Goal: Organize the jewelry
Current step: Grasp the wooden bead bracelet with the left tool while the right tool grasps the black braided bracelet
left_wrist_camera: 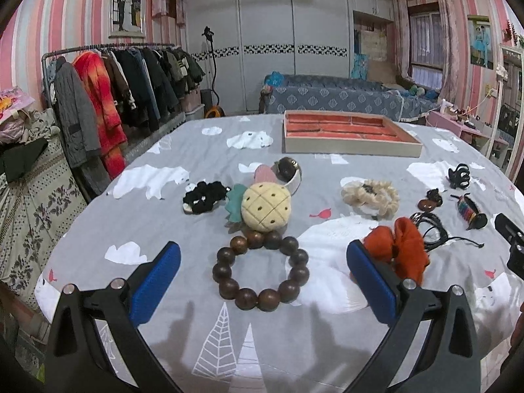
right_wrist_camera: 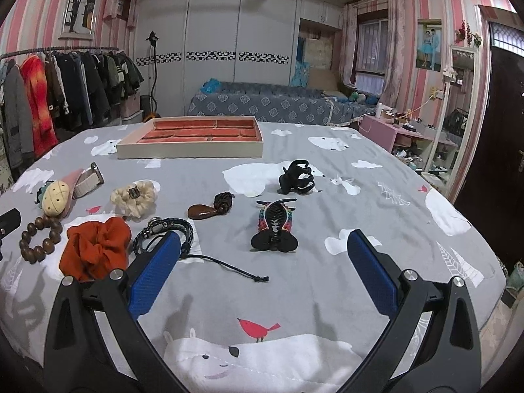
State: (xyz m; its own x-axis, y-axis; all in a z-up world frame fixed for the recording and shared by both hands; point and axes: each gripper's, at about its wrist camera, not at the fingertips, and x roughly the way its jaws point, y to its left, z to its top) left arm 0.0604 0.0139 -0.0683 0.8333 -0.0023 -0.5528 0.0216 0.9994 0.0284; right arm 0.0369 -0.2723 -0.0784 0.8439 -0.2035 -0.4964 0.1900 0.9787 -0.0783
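Left gripper (left_wrist_camera: 263, 271): jaws wide, empty, either side of the wooden bead bracelet (left_wrist_camera: 261, 270) on the bed (left_wrist_camera: 183, 334).
Right gripper (right_wrist_camera: 263, 270): jaws wide, empty, short of the black hair clip (right_wrist_camera: 274, 227).
Advice: probably lower, pinch one bead arc.
Destination: red-lined tray (left_wrist_camera: 352, 145), far end, apparently empty.

Your left gripper (left_wrist_camera: 262, 281) and right gripper (right_wrist_camera: 262, 275) both hover level, blue-padded jaws spread wide, gripping nothing between them.
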